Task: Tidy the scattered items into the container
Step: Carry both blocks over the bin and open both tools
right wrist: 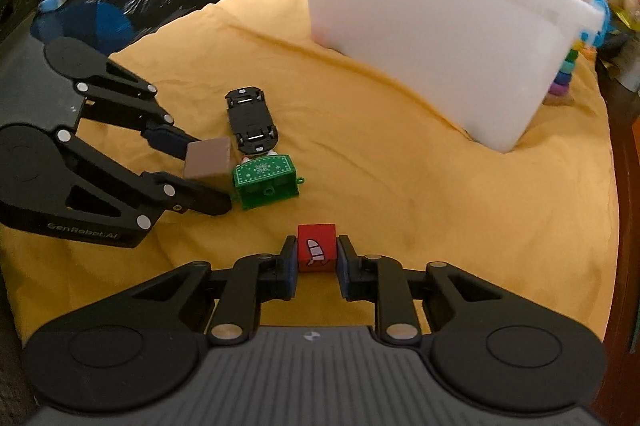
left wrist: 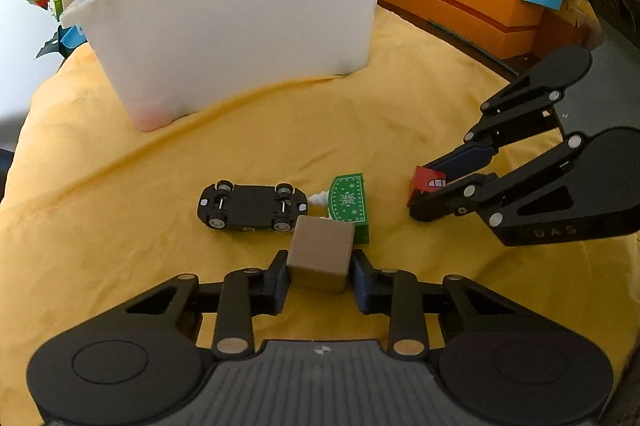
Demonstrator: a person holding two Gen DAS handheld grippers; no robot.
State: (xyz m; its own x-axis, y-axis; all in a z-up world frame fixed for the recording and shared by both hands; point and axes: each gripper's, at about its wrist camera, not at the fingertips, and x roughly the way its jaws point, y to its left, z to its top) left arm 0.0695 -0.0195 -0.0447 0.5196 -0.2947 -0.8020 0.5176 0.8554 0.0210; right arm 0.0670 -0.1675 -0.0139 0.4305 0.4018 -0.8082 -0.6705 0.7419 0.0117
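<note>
Left gripper (left wrist: 320,268) reaches level, jaws grasping the brown block (left wrist: 321,253); right gripper (right wrist: 317,260) clamps the red cube (right wrist: 316,247), rocket print upward

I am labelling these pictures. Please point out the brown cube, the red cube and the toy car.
brown cube (left wrist: 320,246): left wrist view, its top face.
red cube (right wrist: 316,248): right wrist view, its pictured front face.
toy car (left wrist: 252,206): left wrist view, its upturned underside.
</note>
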